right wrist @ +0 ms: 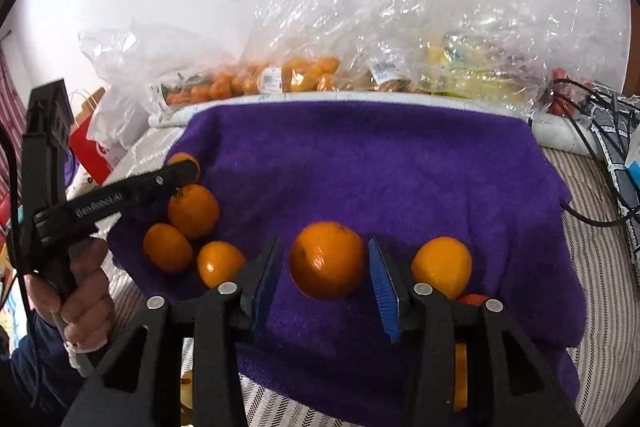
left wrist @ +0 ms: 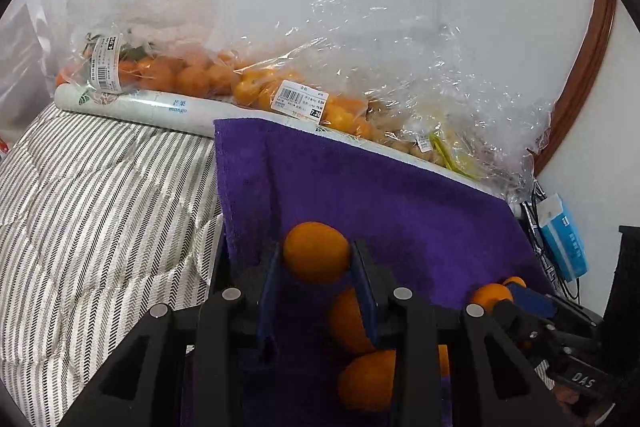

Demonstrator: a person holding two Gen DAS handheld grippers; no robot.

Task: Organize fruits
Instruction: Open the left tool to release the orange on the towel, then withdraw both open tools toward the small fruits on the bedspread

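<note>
A purple towel lies on striped bedding with several oranges on it. My left gripper is shut on a small orange held above the towel; it also shows in the right wrist view at the towel's left edge. Two oranges lie under it. My right gripper is open, its blue pads either side of a large orange without touching it. Another orange lies to its right, and three oranges lie in a cluster at the left.
Clear plastic bags of oranges and other fruit lie along the wall behind the towel, on a white mango box. Striped bedding spreads left. Black cables and a blue-white pack are at the right.
</note>
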